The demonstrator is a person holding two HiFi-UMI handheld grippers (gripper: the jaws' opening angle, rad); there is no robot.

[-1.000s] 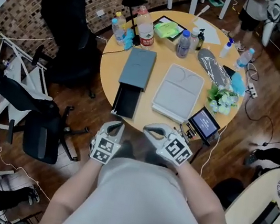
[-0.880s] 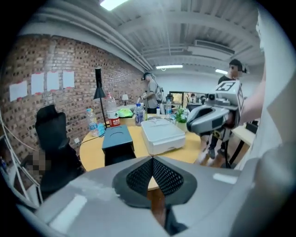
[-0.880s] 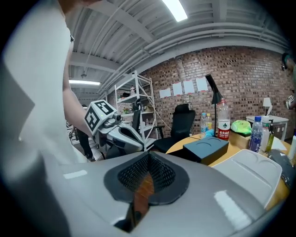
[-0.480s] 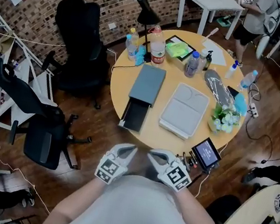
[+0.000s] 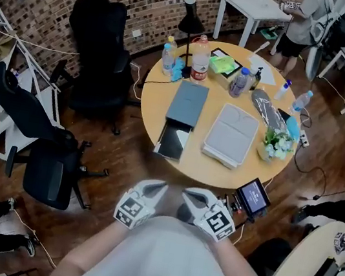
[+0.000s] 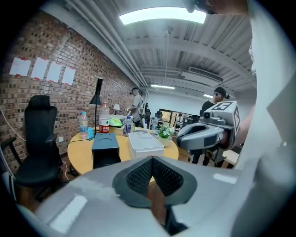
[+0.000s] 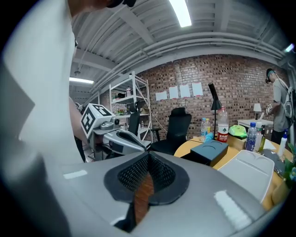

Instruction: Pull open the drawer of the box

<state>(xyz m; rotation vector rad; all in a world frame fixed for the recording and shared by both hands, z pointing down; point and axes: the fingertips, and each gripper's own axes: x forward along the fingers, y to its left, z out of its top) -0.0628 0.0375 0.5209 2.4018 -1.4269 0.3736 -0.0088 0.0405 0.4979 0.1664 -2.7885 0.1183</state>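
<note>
Table (image 5: 152, 101) holds the box (image 5: 188, 102), well beyond left tool (image 5: 162, 185) and right tool (image 5: 187, 193).

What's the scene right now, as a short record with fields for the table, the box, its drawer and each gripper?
table: round, wooden top, bottles at the far side
box: blue-grey, lying flat on the table, left of a grey tray
drawer: black, pulled out toward the table's near rim
left gripper: shut, empty, close to the person's body, off the table
right gripper: shut, empty, beside the left gripper
task state: drawer looks open
</note>
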